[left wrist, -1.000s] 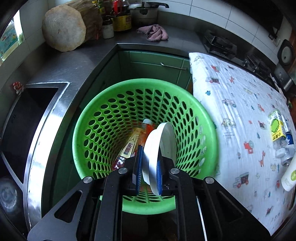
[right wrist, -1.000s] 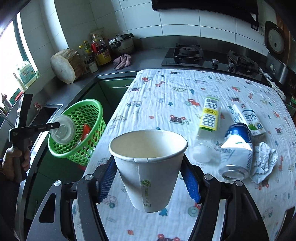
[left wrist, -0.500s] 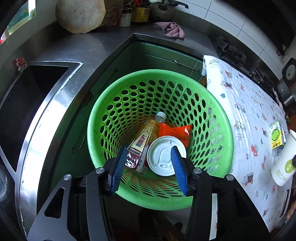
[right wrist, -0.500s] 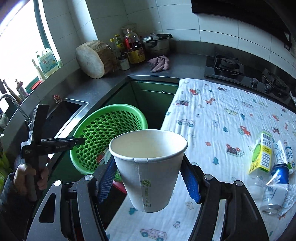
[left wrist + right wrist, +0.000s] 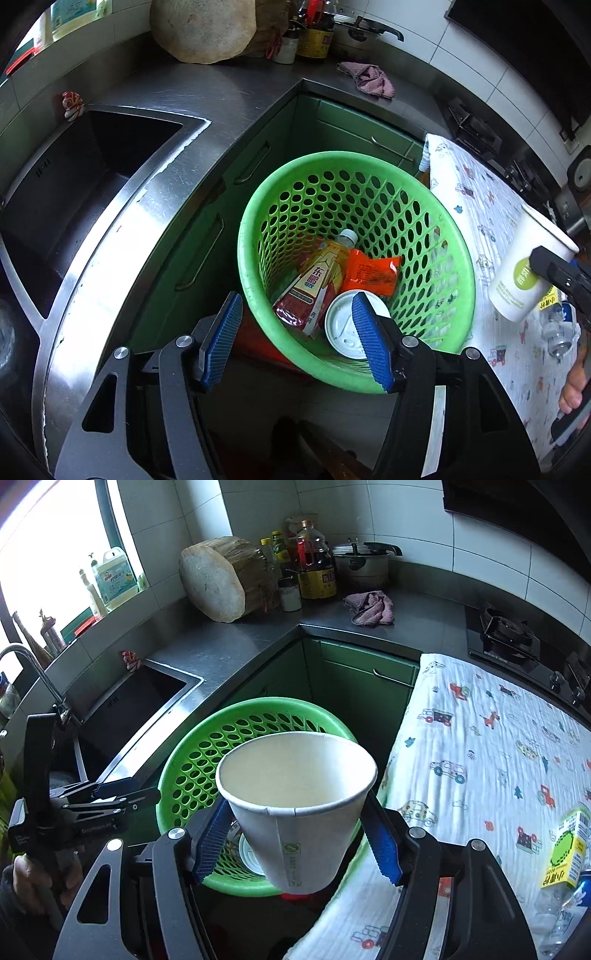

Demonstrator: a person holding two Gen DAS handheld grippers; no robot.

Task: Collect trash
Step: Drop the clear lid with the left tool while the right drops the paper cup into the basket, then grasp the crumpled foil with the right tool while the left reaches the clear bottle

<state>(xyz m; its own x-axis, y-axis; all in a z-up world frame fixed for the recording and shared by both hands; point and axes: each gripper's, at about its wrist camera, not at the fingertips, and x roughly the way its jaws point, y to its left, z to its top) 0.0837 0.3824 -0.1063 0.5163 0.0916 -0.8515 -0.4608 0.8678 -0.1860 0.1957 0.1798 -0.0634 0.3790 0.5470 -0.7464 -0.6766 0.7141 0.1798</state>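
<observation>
A green perforated basket (image 5: 454, 273) stands between the sink counter and the cloth-covered table; it also shows in the right wrist view (image 5: 192, 768). Inside lie a tea bottle (image 5: 317, 280), an orange wrapper (image 5: 369, 275) and a white plastic lid (image 5: 343, 330). My left gripper (image 5: 299, 336) is open and empty above the basket's near-left rim. My right gripper (image 5: 297, 836) is shut on a white paper cup (image 5: 295, 801), upright above the basket's right side; the cup also shows in the left wrist view (image 5: 524, 273).
A steel sink (image 5: 74, 192) lies left of the basket. The printed cloth (image 5: 480, 760) on the table holds a bottle with a yellow-green label (image 5: 565, 849) and a can (image 5: 583, 886) at the far right. A chopping block (image 5: 221, 579), bottles and a rag (image 5: 369, 607) sit on the back counter.
My left gripper opened and dropped the white lid into the basket, then drew back to the left. My right gripper carried the paper cup from over the table to above the basket.
</observation>
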